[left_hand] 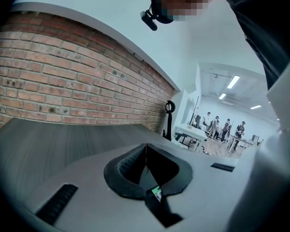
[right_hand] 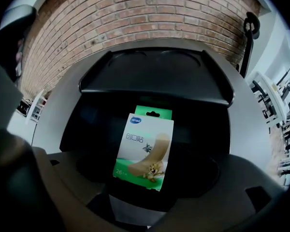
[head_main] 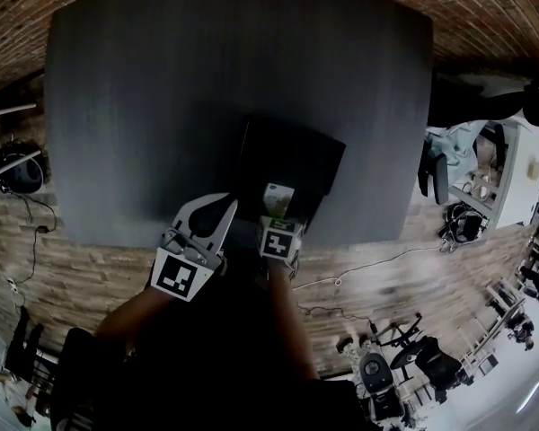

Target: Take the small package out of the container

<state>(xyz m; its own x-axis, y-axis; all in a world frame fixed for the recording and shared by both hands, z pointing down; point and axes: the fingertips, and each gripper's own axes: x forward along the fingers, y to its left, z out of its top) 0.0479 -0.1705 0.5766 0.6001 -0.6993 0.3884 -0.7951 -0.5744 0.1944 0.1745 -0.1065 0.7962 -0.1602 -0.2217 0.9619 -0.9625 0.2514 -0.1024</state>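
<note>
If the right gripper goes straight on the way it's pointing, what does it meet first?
Probably the small package in the black container, centred between the right gripper's open jaws; depth is hard to judge.

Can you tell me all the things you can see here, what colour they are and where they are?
table: one, dark grey, in front of the brick wall
brick wall: one, reddish brown, behind the table
container: one, black, lid up, on the table near the person's edge
small package: one, green and white, lying inside the container
cable: one, light, on the floor to the right of the table
people: several, too far away to tell colours, in the bright room beyond
left gripper: one, grey, jaws together, beside the container
right gripper: one, grey, jaws wide apart, pointing down over the package
</note>
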